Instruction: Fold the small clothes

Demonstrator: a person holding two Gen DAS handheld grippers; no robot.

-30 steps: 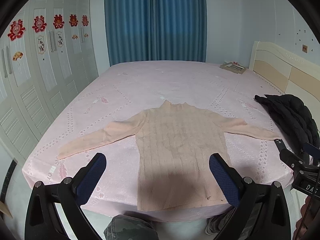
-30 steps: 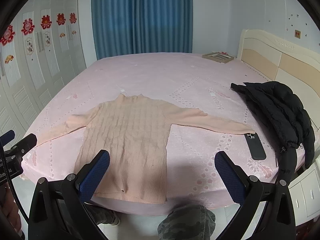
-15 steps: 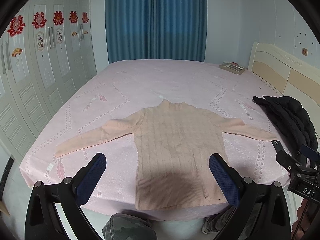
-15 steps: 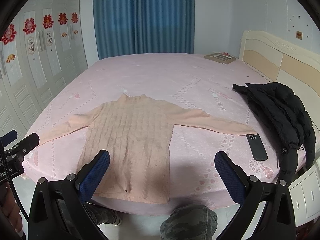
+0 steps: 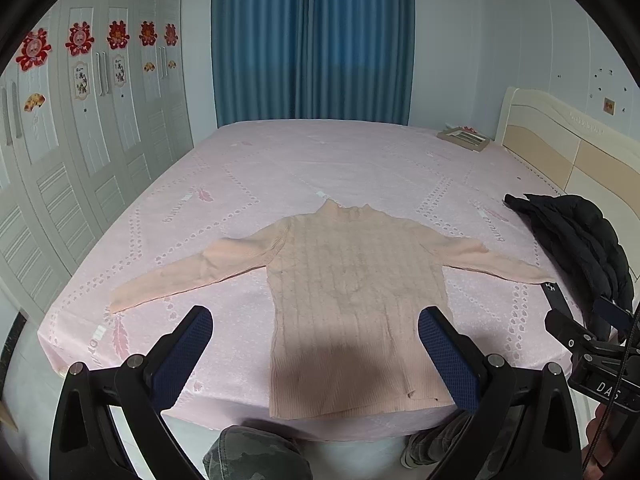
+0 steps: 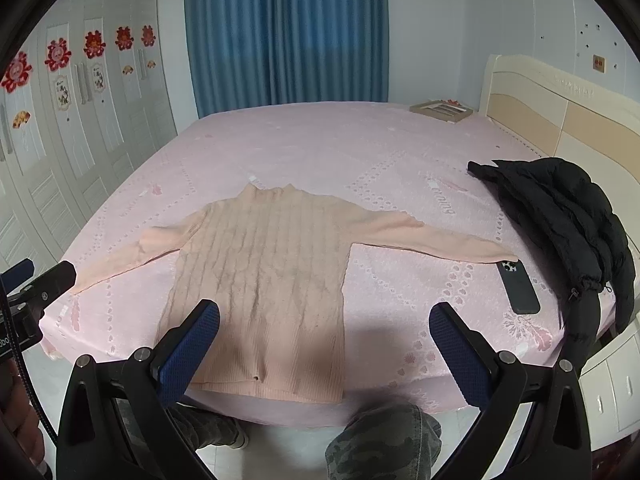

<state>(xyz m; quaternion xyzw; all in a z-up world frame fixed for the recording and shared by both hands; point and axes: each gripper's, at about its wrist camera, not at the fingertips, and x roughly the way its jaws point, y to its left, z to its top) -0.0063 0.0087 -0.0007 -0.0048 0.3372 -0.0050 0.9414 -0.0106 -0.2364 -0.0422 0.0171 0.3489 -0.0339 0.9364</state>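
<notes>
A peach cable-knit sweater (image 5: 352, 292) lies flat on the pink bed, hem at the near edge, both sleeves spread out sideways; it also shows in the right wrist view (image 6: 264, 280). My left gripper (image 5: 316, 344) is open and empty, held above the hem in front of the bed. My right gripper (image 6: 324, 340) is open and empty, over the sweater's lower right side and the bedsheet. Each gripper shows at the edge of the other's view.
A black jacket (image 6: 568, 220) lies at the bed's right side, with a dark phone (image 6: 519, 286) beside the right sleeve's cuff. A flat box (image 5: 463, 139) sits at the far corner. The pink bed (image 5: 320, 168) has wardrobes on its left and a headboard on its right.
Both grippers have drawn back and risen slightly, so the sweater sits a little farther off. The jaws stay open; the sweater has not moved.
</notes>
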